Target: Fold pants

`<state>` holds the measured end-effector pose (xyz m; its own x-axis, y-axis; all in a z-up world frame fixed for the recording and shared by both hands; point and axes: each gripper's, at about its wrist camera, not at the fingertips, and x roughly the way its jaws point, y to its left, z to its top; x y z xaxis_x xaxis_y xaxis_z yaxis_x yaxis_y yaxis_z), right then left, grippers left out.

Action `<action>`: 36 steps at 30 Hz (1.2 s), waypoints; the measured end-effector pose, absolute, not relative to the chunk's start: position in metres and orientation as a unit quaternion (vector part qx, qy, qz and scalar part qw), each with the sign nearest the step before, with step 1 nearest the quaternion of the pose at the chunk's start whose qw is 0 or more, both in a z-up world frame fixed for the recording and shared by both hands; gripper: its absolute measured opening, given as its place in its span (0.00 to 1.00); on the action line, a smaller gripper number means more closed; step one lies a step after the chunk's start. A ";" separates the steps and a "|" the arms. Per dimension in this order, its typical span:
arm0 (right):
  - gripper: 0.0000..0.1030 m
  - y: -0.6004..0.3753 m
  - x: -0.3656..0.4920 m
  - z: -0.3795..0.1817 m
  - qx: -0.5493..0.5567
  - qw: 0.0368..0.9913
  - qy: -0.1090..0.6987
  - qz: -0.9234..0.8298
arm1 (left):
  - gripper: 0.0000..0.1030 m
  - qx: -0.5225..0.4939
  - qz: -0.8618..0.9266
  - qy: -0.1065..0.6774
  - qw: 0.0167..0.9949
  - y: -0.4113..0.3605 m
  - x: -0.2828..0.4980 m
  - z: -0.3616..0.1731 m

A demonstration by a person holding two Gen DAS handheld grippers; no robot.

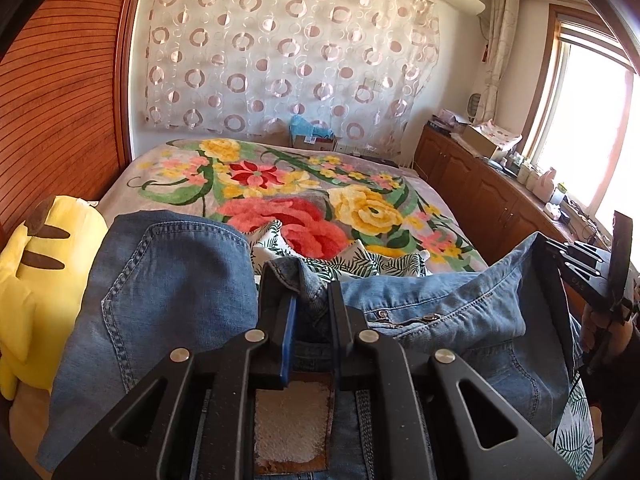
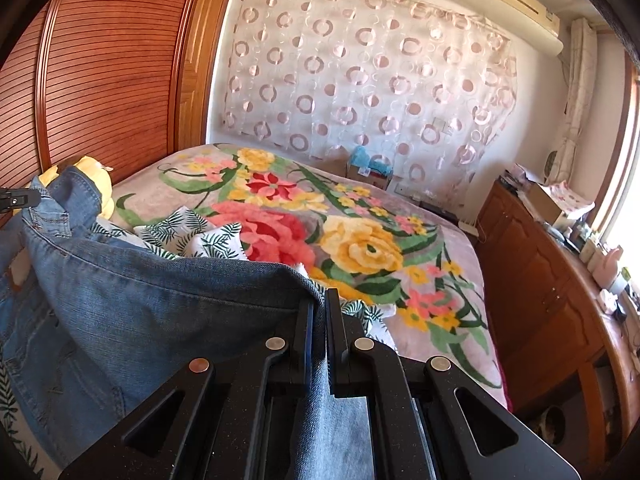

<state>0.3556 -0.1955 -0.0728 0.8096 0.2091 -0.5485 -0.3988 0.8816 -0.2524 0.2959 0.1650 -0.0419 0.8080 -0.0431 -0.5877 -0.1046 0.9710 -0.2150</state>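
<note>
Blue denim pants [image 1: 172, 276] hang bunched over the near end of the bed, with the waistband and its pale leather patch [image 1: 294, 424] right below the left camera. My left gripper [image 1: 310, 288] is shut on a fold of the waistband, and denim fills the narrow gap between its fingers. In the right wrist view the pants [image 2: 120, 304] stretch away to the left. My right gripper [image 2: 318, 308] is shut on their edge, with cloth running down between its fingers. The denim spans between the two grippers, and the legs are hidden below.
A floral blanket [image 1: 280, 184] covers the bed. A leaf-print cloth [image 1: 360, 260] lies crumpled just beyond the pants. A yellow plush toy [image 1: 36, 280] sits at the left by the wooden wardrobe [image 1: 60, 100]. A low wooden cabinet [image 2: 540, 280] with clutter runs along the right under the window.
</note>
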 end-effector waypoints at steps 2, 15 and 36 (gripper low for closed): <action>0.05 -0.196 0.360 -0.073 -0.181 0.934 0.263 0.162 | 0.23 -0.113 0.022 0.311 0.943 0.164 0.296 -0.041; 0.05 -0.195 0.378 -0.085 -0.186 0.922 0.306 0.145 | 0.80 -0.094 0.002 0.312 0.945 0.142 0.274 -0.048; 0.45 -0.267 0.259 -0.055 -0.085 0.907 0.392 0.124 | 0.80 -0.009 -0.109 0.359 0.927 0.063 0.268 -0.089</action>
